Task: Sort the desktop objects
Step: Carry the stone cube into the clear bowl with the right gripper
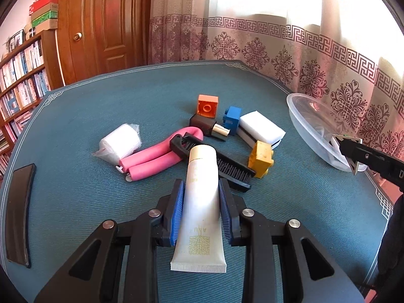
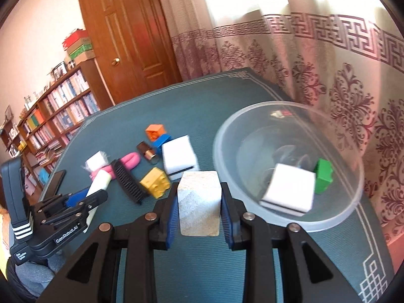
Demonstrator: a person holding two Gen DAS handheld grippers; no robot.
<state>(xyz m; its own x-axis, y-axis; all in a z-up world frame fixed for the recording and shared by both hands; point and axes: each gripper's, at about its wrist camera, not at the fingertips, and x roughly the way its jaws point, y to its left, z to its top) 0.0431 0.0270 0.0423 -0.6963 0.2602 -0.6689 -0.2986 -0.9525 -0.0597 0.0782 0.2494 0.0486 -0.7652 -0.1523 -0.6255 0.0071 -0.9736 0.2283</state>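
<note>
My left gripper (image 1: 202, 181) is shut on a white cosmetic tube (image 1: 199, 209), held above the green table mat with its cap pointing away from me. My right gripper (image 2: 199, 184) is shut on a pale speckled block (image 2: 198, 202), just left of a clear plastic bowl (image 2: 217, 141). Inside the bowl lie a white sponge (image 2: 287, 192) and a green brick (image 2: 322, 179). In the right wrist view the left gripper (image 2: 83, 199) appears low on the left with the tube (image 2: 99, 180). The right gripper's tip (image 1: 353, 154) sits by the bowl (image 1: 300, 123).
Mid-table lie an orange brick (image 1: 207, 106), blue brick (image 1: 232, 118), yellow brick (image 1: 261, 159), white sponge (image 1: 261, 128), black brush (image 1: 222, 164), pink foam roller (image 1: 156, 156), wrapped white roll (image 1: 121, 142) and a dark capped tube (image 1: 209, 127). A flat black object (image 1: 19, 217) lies at the left edge.
</note>
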